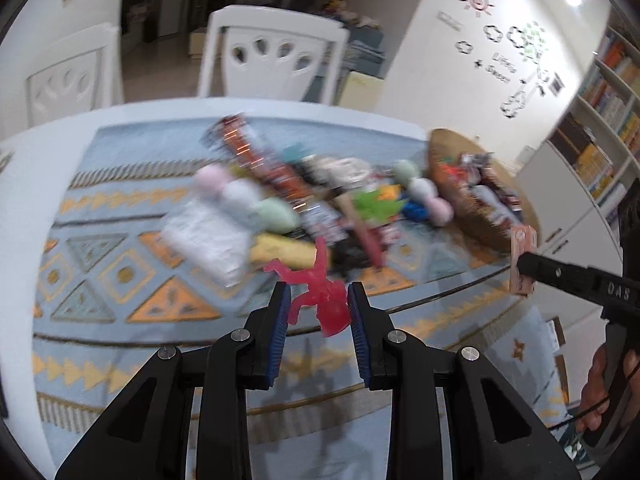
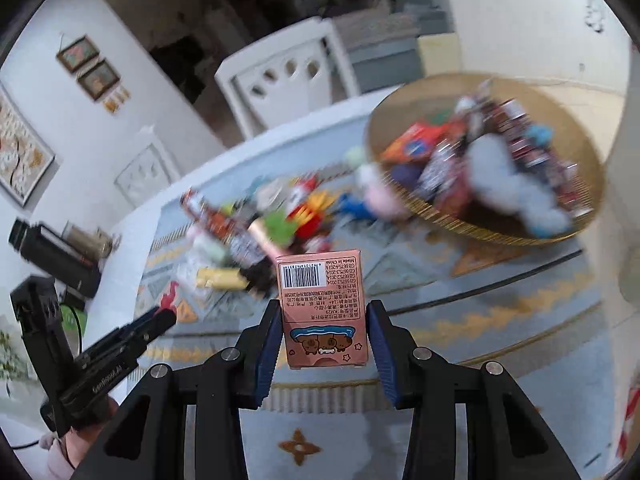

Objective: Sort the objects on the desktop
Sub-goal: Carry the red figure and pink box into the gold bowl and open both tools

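Note:
A translucent red toy figure (image 1: pixel 320 296) hangs above the near table edge, and my left gripper (image 1: pixel 319 306) is shut on it between its blue pads. A pink card box (image 2: pixel 322 308) with a barcode and cartoon animals stands upright in my right gripper (image 2: pixel 323 320), whose pads press on its sides. The left wrist view shows the right gripper (image 1: pixel 526 268) at the right with the pink box (image 1: pixel 523 256). In the right wrist view the left gripper (image 2: pixel 164 316) sits low on the left with the red toy (image 2: pixel 170 294). Both views are blurred.
A pile of toys and snack packs (image 1: pixel 280 200) (image 2: pixel 260 232) lies mid-table on a patterned blue cloth (image 1: pixel 120 272). A round woven basket (image 1: pixel 440 148) (image 2: pixel 480 232) holding several packs stands at the right. White chairs (image 1: pixel 276 52) stand behind the table; black devices (image 2: pixel 52 248) sit at its left.

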A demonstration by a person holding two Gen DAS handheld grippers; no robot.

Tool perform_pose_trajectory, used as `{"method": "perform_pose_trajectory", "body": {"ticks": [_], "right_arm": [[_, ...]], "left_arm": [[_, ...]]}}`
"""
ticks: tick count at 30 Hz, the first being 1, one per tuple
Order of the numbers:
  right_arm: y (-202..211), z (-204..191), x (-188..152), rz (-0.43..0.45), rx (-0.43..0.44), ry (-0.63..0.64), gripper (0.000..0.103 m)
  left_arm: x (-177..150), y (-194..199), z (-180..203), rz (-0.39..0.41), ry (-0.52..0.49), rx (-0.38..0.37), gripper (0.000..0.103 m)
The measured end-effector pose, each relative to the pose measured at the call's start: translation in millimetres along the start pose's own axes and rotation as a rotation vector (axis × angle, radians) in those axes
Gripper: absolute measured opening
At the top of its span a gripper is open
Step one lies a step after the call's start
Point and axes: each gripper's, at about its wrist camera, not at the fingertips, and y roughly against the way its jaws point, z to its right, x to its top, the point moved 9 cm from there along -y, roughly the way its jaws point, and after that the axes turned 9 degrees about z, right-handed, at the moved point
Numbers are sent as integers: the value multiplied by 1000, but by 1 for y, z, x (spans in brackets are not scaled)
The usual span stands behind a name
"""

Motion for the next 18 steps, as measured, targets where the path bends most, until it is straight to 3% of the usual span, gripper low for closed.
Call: {"method": "perform_pose_trajectory", "body": {"ticks": [6, 13, 18], "right_arm": [[33, 41, 46, 113, -82, -19, 41], [46, 81, 95, 198, -116, -43, 42], [47, 100, 139, 267, -133, -59, 42]], "left_arm": [[32, -14, 73, 30, -82, -111, 26], [84, -43, 145, 80, -181, -182, 26], [118, -78, 181, 87, -194, -221, 27]]}}
